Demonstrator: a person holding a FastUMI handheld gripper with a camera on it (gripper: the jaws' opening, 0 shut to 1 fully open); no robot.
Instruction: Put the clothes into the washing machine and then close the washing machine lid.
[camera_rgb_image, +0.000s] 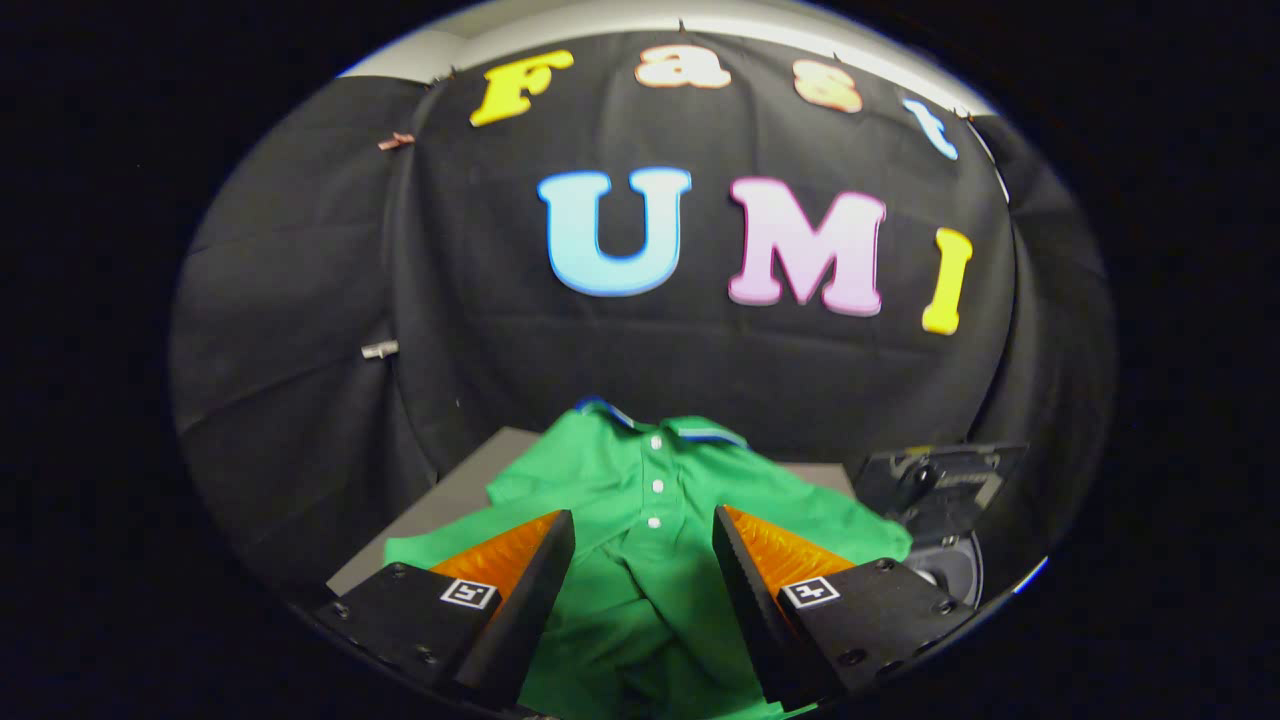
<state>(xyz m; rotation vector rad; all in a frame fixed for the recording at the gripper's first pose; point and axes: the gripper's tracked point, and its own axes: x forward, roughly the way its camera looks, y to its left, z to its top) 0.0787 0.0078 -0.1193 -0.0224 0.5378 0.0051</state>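
A green polo shirt (640, 520) lies spread out on a grey surface (470, 480), collar away from the gripper, its three white buttons running down the placket. The collar carries a blue and white trim. The cloth is rumpled, with folds bunching toward the near end. The gripper (643, 530) hangs above the shirt's middle with its fingers (525, 580) spread wide apart, the placket showing in the gap between them; they have hold of nothing. Off to the right, just past the shirt's sleeve, stands a dark washing machine (940, 500), its lid raised and the round opening partly visible below. Black cloth walls the booth behind.
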